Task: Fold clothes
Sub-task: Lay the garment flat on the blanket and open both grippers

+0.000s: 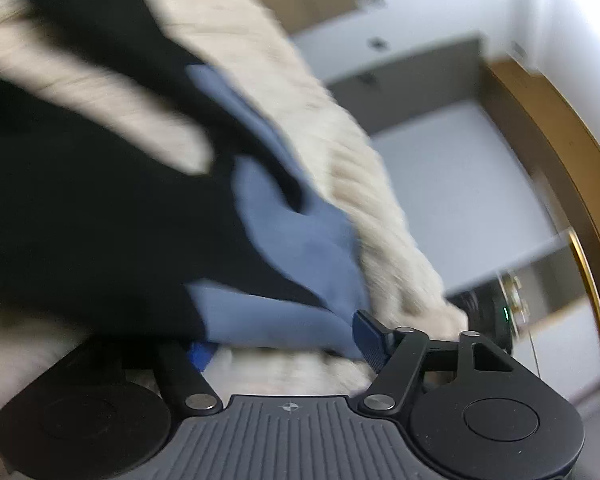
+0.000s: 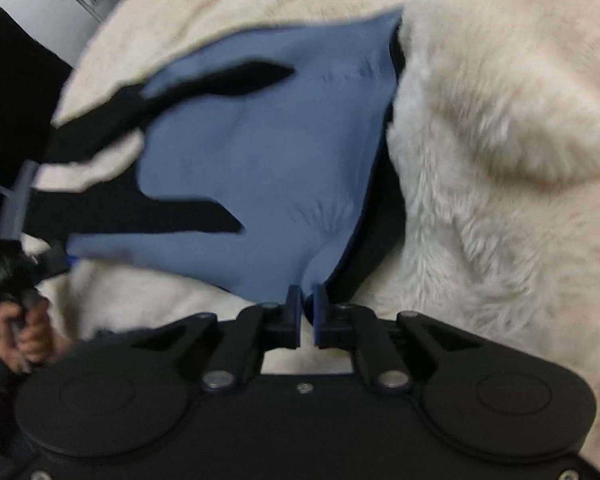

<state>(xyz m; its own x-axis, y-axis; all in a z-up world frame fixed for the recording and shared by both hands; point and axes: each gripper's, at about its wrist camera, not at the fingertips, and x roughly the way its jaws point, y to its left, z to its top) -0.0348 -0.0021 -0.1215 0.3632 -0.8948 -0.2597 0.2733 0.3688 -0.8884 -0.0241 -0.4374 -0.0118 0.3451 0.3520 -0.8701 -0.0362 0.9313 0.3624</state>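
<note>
Looking forward from just behind the left hand-held gripper (image 1: pixel 288 344), tilted and blurred, pressing very close to the blue and black garment (image 1: pixel 300 236) and cream fleece blanket (image 1: pixel 352 168), with what is perhaps a room corner and wooden frame (image 1: pixel 556 152) far off at right. Looking forward from just behind the right hand-held gripper (image 2: pixel 307 300), facing down, close over the same garment (image 2: pixel 260 160) and blanket (image 2: pixel 500 120). Sharing garment and blanket; catching the other hand (image 2: pixel 24 328) at the left edge.
</note>
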